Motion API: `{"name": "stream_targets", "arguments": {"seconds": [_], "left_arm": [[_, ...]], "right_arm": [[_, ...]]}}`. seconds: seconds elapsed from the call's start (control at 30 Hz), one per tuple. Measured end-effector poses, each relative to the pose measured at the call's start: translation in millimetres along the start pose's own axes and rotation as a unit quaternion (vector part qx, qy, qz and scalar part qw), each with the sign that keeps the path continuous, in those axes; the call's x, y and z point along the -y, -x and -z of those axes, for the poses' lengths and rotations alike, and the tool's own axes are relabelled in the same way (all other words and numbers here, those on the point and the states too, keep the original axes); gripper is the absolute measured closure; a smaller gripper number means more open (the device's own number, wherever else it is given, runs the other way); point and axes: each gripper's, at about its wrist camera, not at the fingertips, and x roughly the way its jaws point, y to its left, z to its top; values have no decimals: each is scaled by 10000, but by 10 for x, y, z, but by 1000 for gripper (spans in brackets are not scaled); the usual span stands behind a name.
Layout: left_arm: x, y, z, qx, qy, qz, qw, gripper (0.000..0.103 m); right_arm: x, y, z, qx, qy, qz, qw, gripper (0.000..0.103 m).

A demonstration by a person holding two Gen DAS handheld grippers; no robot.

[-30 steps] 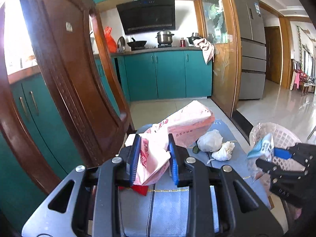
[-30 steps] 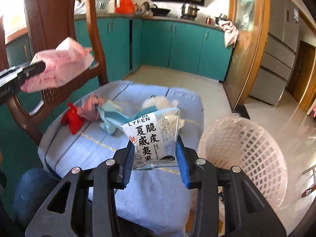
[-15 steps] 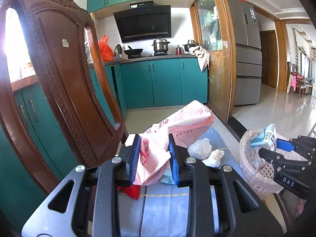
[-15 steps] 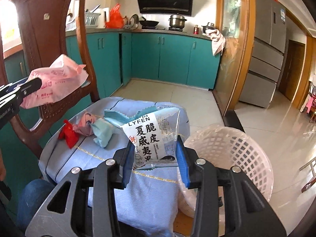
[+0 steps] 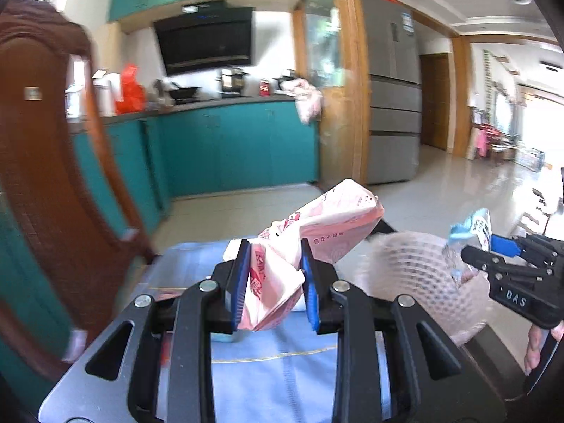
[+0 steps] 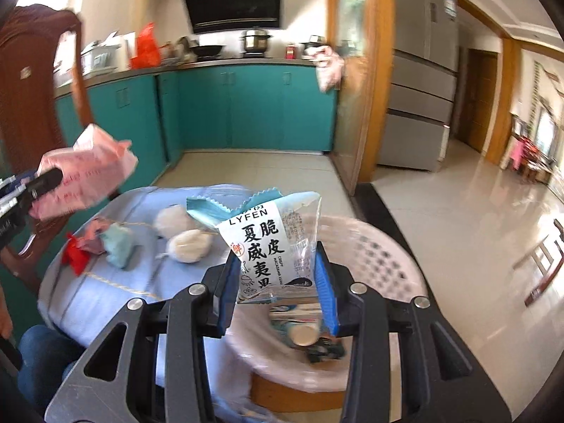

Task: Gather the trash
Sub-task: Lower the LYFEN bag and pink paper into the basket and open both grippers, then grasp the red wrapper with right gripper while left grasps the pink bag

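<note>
A kitchen with teal cabinets [image 6: 246, 105] is forming the background, a blue-cloth table [image 6: 116, 282] lying in front. The right gripper [image 6: 278, 275] is clamping an upright LYFEN snack wrapper [image 6: 271, 239] — held directly over the white mesh basket [image 6: 387, 257], which is already containing packaging. The left gripper [image 5: 273, 275] is pinching a crumpled pink bag [image 5: 317, 232] above the table; the basket [image 5: 405, 268] is sitting at its 2 o'clock. From the right gripper's 9 to 11 o'clock, two white paper wads [image 6: 187, 243], a light-blue scrap [image 6: 118, 246] and a red scrap [image 6: 75, 253] are lying on the cloth — well apart from the basket.
</note>
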Motion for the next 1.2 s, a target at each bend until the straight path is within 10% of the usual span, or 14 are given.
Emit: {"name": "stream_targets", "arguments": {"seconds": [0.27, 0.4, 0.5, 0.9, 1.2], "left_arm": [[739, -759, 45, -736, -3, 1463, 9865, 73], [999, -1050, 115, -1002, -88, 1842, 9777, 52], [985, -1111, 159, -949, -64, 1539, 9835, 32], [137, -767, 363, -1036, 22, 58, 9946, 18], [-737, 430, 745, -658, -20, -1019, 9926, 18]], "right_arm": [[559, 28, 165, -104, -452, 511, 9976, 63], [693, -19, 216, -184, -592, 632, 9961, 63], [715, -74, 225, -227, -650, 641, 9956, 63], [492, -287, 183, -208, -673, 584, 9958, 24], [-907, -776, 83, -558, -1, -1623, 9852, 25]]}}
